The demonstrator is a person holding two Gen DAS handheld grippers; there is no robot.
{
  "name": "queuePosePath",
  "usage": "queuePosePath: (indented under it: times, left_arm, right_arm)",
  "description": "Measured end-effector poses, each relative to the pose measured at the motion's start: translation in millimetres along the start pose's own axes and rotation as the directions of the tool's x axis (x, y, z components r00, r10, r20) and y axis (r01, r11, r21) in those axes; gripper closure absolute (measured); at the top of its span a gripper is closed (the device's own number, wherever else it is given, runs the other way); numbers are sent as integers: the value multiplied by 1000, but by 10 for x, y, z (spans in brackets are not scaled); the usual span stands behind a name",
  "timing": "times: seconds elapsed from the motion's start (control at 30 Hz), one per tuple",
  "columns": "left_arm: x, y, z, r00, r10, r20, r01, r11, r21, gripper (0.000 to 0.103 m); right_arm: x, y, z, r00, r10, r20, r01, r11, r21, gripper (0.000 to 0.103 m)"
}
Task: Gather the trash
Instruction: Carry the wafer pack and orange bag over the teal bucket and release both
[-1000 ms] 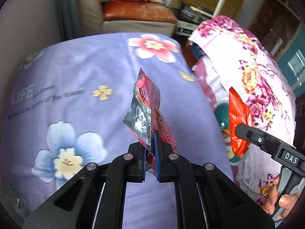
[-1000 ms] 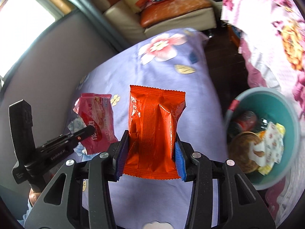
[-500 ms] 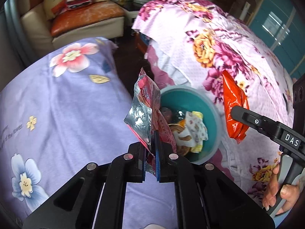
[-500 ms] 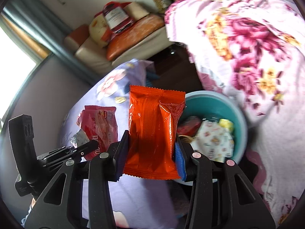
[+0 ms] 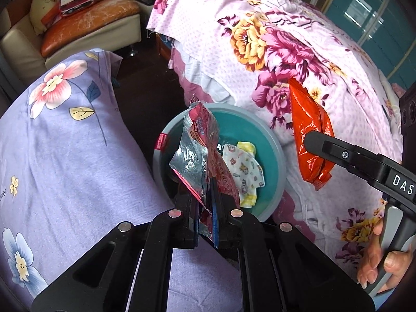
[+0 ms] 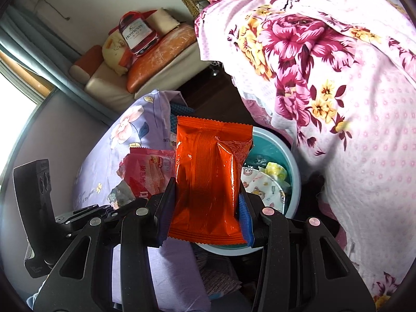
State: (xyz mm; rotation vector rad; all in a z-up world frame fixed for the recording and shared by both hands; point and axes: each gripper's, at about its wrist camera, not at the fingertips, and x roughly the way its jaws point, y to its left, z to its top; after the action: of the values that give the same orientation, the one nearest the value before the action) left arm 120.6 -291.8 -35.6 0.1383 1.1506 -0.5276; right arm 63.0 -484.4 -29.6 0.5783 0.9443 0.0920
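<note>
Left claw point(image 5: 205, 208), we note, pinches a torn red foil-lined wrapper point(image 5: 200, 156); right claw point(image 6: 205, 208) clamps a glossy orange sealed packet point(image 6: 208, 182) above the teal round plastic basin point(image 5: 275, 150).

From the right wrist view, the orange packet point(image 6: 208, 182) covers much of the teal bin point(image 6: 291, 156), so only a patterned paper point(image 6: 262, 184) and a yellow scrap point(image 6: 277, 169) show inside. The red wrapper point(image 5: 205, 156) hides the bin's near side in the left wrist view; a dark item beneath it is perhaps a can. The hand point(image 5: 382, 257) is cut off by the edge.
</note>
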Motion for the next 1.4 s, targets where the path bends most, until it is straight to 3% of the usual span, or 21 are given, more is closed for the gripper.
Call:
queuePosePath:
  times: [0.57, 0.6, 0.67, 0.7, 0.73, 0.8, 1.0, 1.4]
  left_arm:
    - [387, -7, 20, 997, -56, -60, 57, 998, 5, 91]
    - [412, -1, 23, 996, -61, -66, 62, 998, 2, 83]
    - [442, 13, 21, 995, -57, -76, 57, 998, -3, 49]
    - [428, 23, 16, 997, -40, -62, 40, 999, -2, 24]
    - [398, 30, 12, 999, -20, -39, 20, 1000, 1, 14]
    - [321, 48, 9, 1000, 7, 2, -7, 1000, 13, 12]
    - [196, 181, -1, 998, 49, 24, -49, 999, -2, 10]
    - [70, 496, -97, 998, 43, 37, -39, 995, -93, 9]
  right_arm:
    - [88, -56, 46, 999, -52, -17, 52, 998, 19, 62]
    - [96, -54, 47, 998, -53, -18, 53, 998, 19, 62]
    - [115, -60, 56, 998, -57, -21, 58, 998, 20, 62]
    - [130, -62, 63, 998, -61, -24, 61, 998, 20, 62]
    - [138, -63, 70, 998, -62, -25, 62, 998, 20, 62]
    - [166, -57, 82, 997, -66, -29, 67, 998, 21, 61]
    - [254, -6, 105, 996, -75, -46, 76, 997, 16, 61]
    - [415, 203, 81, 991, -109, -74, 107, 994, -32, 58]
